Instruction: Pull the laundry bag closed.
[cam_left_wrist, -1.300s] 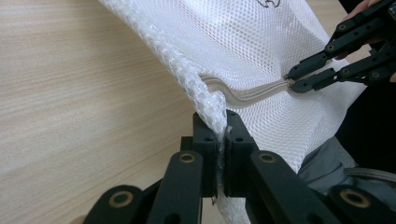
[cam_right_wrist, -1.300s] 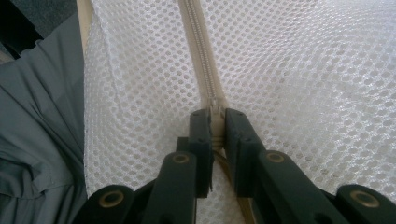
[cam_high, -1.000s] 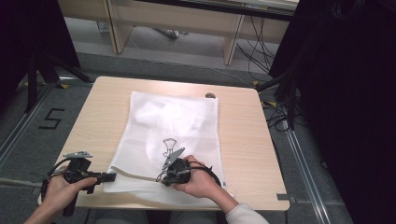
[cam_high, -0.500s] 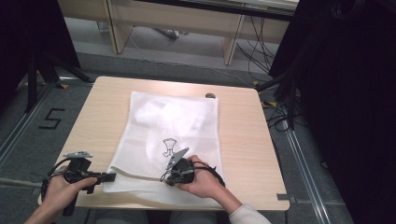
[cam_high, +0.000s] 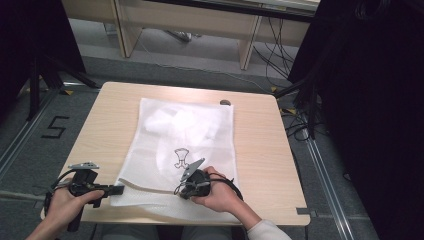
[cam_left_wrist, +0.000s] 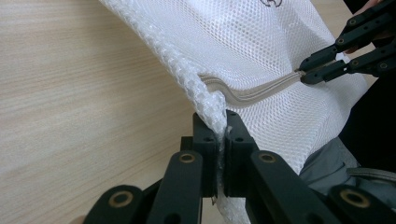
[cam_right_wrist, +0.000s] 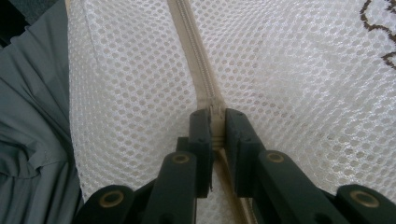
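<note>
High view: a white honeycomb-mesh laundry bag (cam_high: 180, 150) lies flat on the pale wood-grain bench (cam_high: 260, 140), printed with a small dark emblem (cam_high: 181, 157). Its beige ribbed zipper (cam_right_wrist: 198, 65) runs along the near edge. The right claw (cam_right_wrist: 215, 122) pinches the zipper; the left claw (cam_left_wrist: 221, 135) pinches the bag's crumpled corner.

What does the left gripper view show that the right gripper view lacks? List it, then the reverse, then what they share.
Left gripper view alone: the wooden table, the left gripper shut on the corner of the white mesh laundry bag, and the right gripper farther off at the zipper.

Right gripper view alone: the zipper teeth close up, clamped by the right gripper, and a dark printed mark.

Both: mesh bag, zipper, grey cloth.
</note>
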